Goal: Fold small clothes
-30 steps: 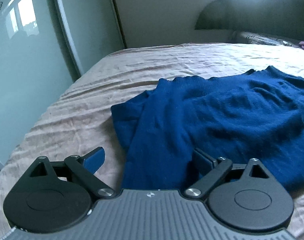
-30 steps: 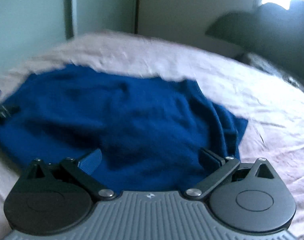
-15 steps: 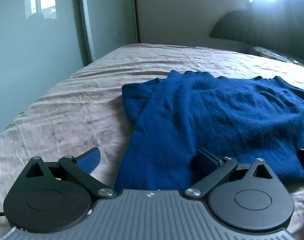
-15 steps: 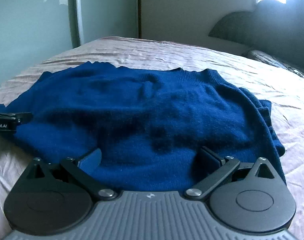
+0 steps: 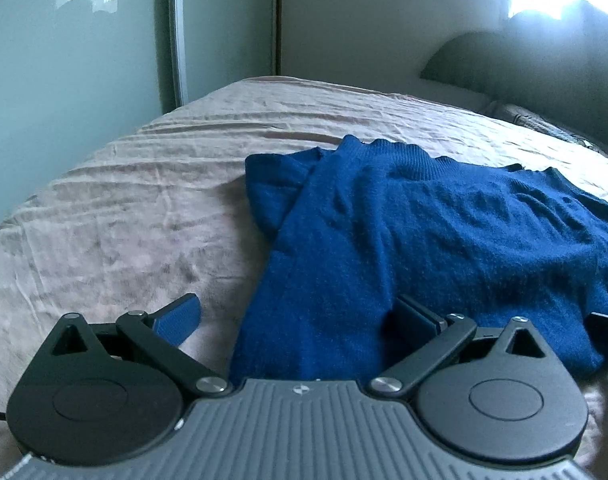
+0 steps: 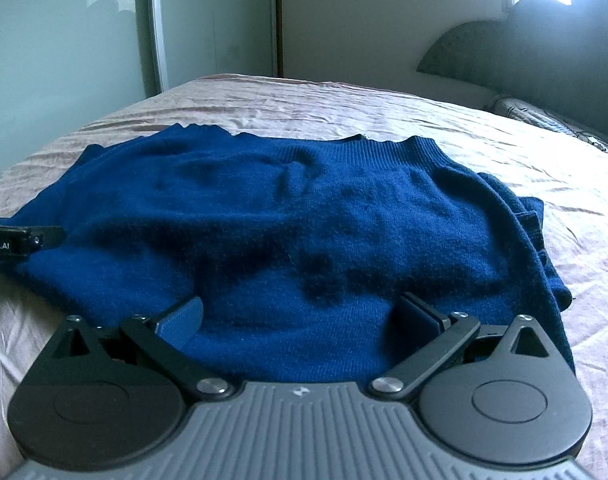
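Claws first: the left claw has just been opening and stands spread wide over the near left edge of the blue sweater, gripping nothing. The right claw gapes likewise above the sweater's near hem, its pads clear of the knit. The sweater lies flat on the bed, sleeves seemingly tucked in, so a crosswise fold looks due; next, each claw must pinch the near hem. Beyond the sweater stretch a wrinkled pinkish sheet, a dark headboard and a glossy wardrobe door.
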`<state>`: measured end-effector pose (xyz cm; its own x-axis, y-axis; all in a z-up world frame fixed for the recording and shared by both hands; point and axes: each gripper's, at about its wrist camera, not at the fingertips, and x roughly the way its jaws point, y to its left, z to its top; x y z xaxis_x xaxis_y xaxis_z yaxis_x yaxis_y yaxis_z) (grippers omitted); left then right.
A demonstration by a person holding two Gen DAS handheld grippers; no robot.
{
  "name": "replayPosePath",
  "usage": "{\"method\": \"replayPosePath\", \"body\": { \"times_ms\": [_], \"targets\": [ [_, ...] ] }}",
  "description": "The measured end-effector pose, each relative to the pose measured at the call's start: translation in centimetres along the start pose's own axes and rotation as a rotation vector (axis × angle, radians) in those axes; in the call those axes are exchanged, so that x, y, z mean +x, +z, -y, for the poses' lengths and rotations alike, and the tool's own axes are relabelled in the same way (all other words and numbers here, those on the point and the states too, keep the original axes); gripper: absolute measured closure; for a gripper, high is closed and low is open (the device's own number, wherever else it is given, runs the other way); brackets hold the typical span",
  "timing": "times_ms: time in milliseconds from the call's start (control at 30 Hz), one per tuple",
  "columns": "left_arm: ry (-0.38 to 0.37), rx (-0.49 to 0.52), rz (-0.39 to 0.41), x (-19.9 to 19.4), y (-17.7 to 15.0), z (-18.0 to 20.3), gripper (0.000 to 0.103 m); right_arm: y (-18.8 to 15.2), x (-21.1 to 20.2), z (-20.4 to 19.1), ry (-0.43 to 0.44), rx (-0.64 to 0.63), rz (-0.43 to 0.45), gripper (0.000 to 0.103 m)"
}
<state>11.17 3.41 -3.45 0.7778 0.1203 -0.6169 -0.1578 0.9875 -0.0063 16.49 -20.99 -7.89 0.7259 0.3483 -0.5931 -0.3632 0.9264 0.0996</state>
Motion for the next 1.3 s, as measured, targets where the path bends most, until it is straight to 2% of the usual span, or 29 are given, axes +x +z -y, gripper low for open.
{"method": "replayPosePath", "body": {
  "times_ms": [600,667,767,833,933,1033,1100,1300],
  "targets": [
    [-0.002,-0.002,-0.001,-0.1,0.0,0.0,0.0,0.3,-0.4,-0.4,-0.019,-0.003,-0.009,0.0],
    [-0.002,-0.002,-0.001,-0.1,0.0,0.0,0.0,0.5,-1.1,-0.5,-0.018,0.023,0.016,0.0],
    [-0.006,0.003,-0.002,-0.2,0.0,0.1,0.0,1.3,-2.9,-1.3,-0.015,0.021,0.101,0.0],
    [-0.016,0.024,-0.016,-0.5,0.4,-0.2,0.0,2.0,-4.2,-2.9,-0.035,-0.058,0.145,0.0],
    [-0.001,0.022,-0.017,-1.1,1.3,-1.4,0.0,2.7,-5.4,-6.3,-0.079,-0.242,0.194,0.0],
    [-0.013,0.011,-0.041,-1.0,2.7,-3.3,0.001,2.6,-5.4,-9.4,-0.067,-0.382,0.204,0.0],
    [-0.012,0.002,-0.05,-0.8,3.6,-4.6,0.001,2.3,-5.2,-11.1,-0.057,-0.432,0.222,0.0],
    [-0.026,-0.033,-0.079,-0.1,5.3,-7.0,0.001,0.6,-3.4,-15.6,-0.04,-0.583,0.191,0.0]
  ]
}}
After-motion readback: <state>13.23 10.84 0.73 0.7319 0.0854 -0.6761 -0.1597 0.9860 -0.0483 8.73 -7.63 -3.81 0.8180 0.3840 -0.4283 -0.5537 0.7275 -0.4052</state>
